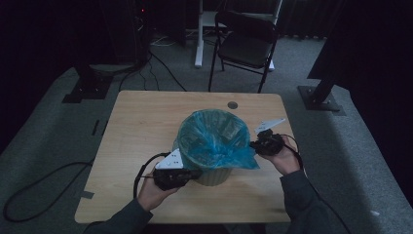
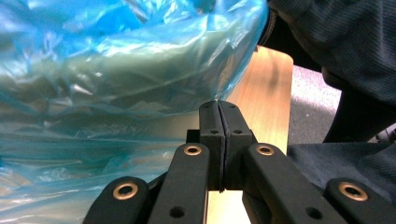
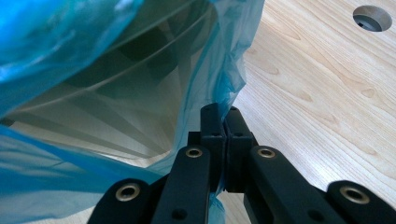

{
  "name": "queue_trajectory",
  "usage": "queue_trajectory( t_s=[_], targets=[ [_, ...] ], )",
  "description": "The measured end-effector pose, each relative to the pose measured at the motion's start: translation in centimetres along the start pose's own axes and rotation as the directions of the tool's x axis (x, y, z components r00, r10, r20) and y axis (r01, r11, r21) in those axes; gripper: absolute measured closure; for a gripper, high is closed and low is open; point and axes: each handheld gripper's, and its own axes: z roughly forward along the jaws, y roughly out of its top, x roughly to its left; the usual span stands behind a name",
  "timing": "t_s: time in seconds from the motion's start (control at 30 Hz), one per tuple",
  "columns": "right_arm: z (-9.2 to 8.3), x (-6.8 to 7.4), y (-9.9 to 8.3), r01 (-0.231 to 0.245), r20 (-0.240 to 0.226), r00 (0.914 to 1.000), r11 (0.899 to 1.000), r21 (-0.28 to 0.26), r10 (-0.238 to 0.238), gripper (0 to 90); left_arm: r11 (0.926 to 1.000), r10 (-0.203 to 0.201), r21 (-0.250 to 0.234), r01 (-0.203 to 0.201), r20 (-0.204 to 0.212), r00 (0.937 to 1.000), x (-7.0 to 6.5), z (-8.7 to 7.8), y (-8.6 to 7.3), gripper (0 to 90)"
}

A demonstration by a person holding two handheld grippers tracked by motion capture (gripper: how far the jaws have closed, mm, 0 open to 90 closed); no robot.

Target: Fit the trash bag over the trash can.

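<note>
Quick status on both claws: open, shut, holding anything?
Left claw: shut on the edge of the blue bin liner.
Right claw: shut, pinching the blue bin liner's edge on the bin's other side.

You work in a dim room: grey carpet floor [image 1: 58, 141], a black folding chair [image 1: 246, 44] beyond your wooden bench [image 1: 141, 122], dark curtains behind, cables [image 1: 160, 68] trailing across the carpet

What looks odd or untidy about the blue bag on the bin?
The blue bag is not fitted evenly on the bin. Its loose edge hangs low and crumpled on the near side, toward the person. The left tool and the right tool each pinch that edge. Nothing looks spilled or torn.
</note>
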Motion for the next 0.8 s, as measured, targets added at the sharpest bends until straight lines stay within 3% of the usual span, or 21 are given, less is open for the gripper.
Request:
queue_trajectory(
  t_s=[0.27,0.8],
  targets=[
    [-0.7,0.5,0.2,0.015,-0.026,0.9995,0.999,-0.041,-0.016,88.2,0.9988,-0.024,0.042,0.024,-0.019,0.9995,0.9,0.6,-0.9,89.9],
    [0.0,0.0,-1.1,-0.009,-0.013,0.9999,1.000,-0.010,0.009,88.5,0.9977,-0.029,0.061,0.031,-0.038,0.9989,1.2,0.8,-1.3,89.9]
  ],
)
